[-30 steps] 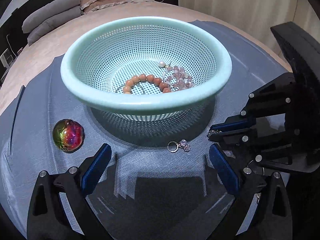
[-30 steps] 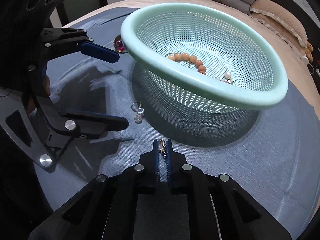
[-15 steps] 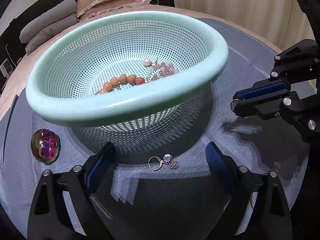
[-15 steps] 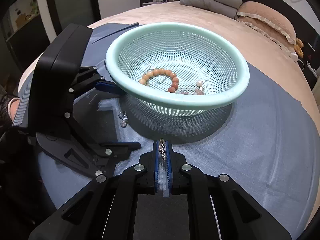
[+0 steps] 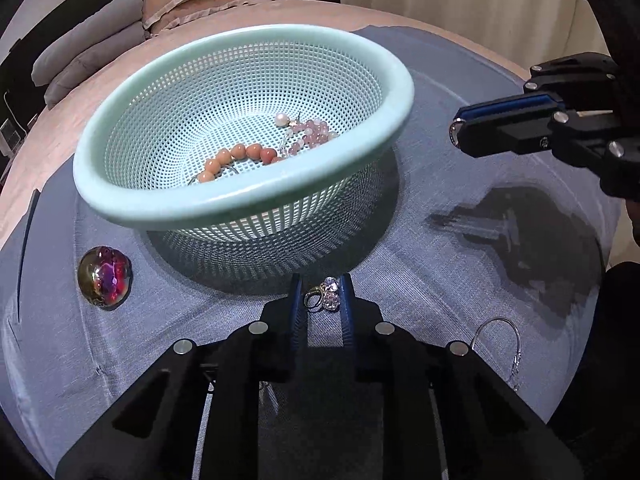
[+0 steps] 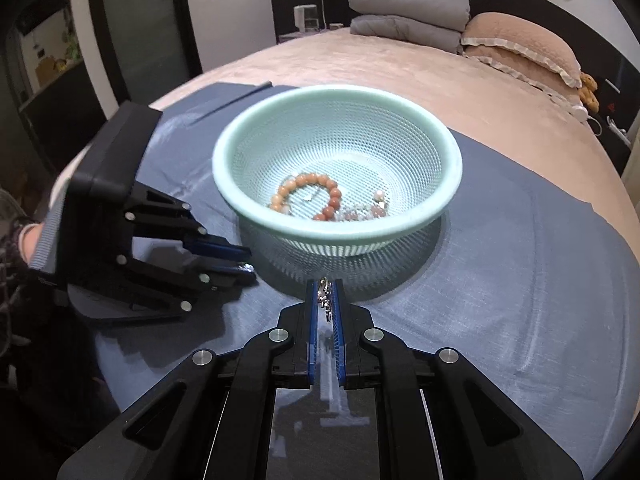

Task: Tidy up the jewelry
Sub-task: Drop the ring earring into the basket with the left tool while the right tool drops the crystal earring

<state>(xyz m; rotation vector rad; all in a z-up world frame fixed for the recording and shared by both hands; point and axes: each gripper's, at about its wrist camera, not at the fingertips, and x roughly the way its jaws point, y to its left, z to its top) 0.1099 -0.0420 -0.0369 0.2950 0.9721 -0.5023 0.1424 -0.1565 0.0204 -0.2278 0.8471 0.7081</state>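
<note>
Grippers at a mint basket on blue cloth.
Left gripper (image 5: 322, 300) is closing around a gold ring with clear stones (image 5: 325, 298) lying just before the basket (image 5: 240, 204); right gripper (image 6: 325, 298) pinches a small silvery chain piece (image 6: 323, 294). Orange and pink bead bracelets (image 5: 240, 156) lie inside. No writing is legible.

Both tools are matte black plastic: the left gripper (image 5: 322, 300) and right gripper (image 6: 324, 294) each have 2 slim fingers faced with ribbed blue pads, carried on angular linkage arms with triangular cut-outs. Round silver screw heads mark the pivots. Seen from the right wrist, the left one ends in a boxy black housing, with a dark patterned sleeve (image 6: 10, 248) behind it.
</note>
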